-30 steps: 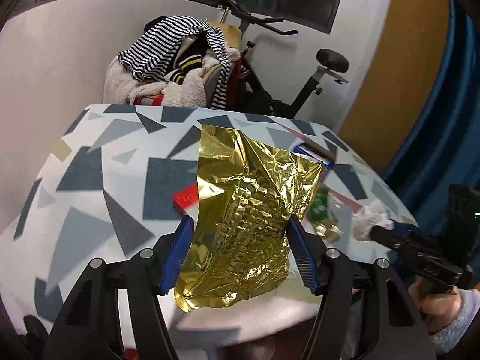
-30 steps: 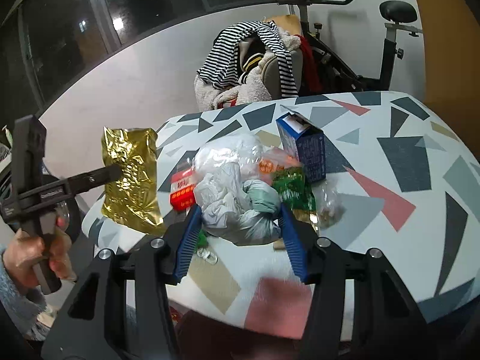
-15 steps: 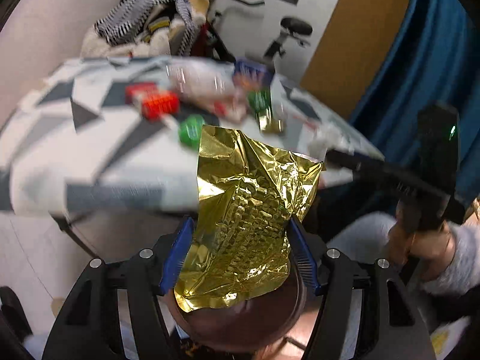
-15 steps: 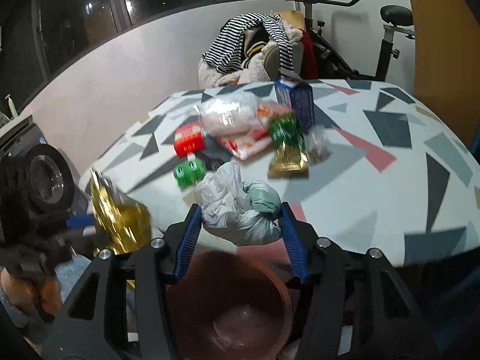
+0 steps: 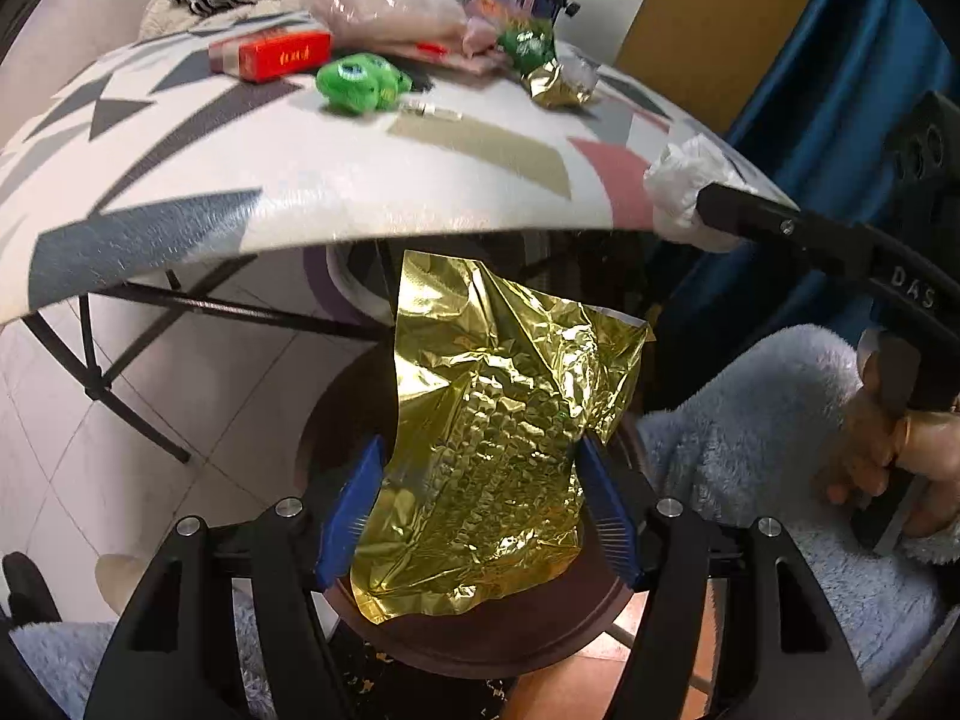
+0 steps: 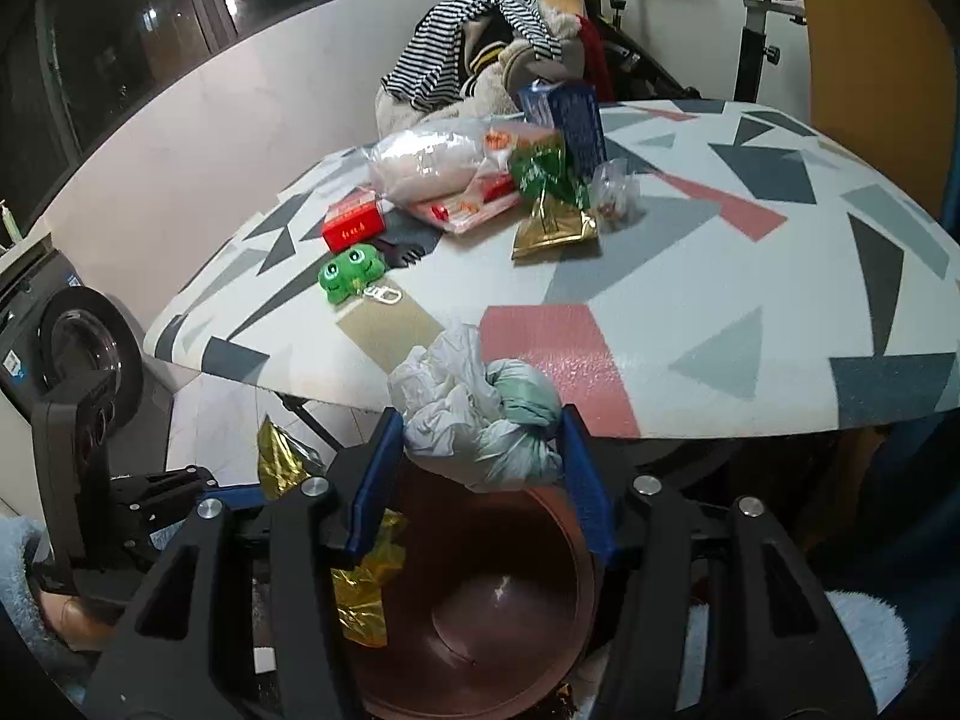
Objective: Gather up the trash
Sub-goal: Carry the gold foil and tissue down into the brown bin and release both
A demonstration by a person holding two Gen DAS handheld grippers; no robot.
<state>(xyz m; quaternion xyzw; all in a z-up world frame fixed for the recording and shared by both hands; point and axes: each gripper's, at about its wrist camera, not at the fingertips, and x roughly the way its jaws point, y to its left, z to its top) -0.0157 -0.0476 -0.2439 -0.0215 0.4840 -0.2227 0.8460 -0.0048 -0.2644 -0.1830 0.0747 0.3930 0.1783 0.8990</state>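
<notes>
My left claw [image 5: 477, 510] is clamped on the gold foil wrapper [image 5: 498, 438], which hangs directly over the brown bin [image 5: 480, 636] below the counter [image 5: 300, 180] edge — a straight drop, by my judgement. My right claw [image 6: 480, 480] pinches the wadded white plastic bag [image 6: 474, 420], also above the bin's mouth [image 6: 480, 600], just off the counter rim. Both loads sit over the opening; neither is nearer. More trash — a red box [image 6: 354, 225], a green packet [image 6: 540, 171] — lies farther back on the counter.

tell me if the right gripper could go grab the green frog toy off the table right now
Probably not yet: the right gripper is shut on the crumpled bag. The frog toy itself lies uncovered.
</notes>
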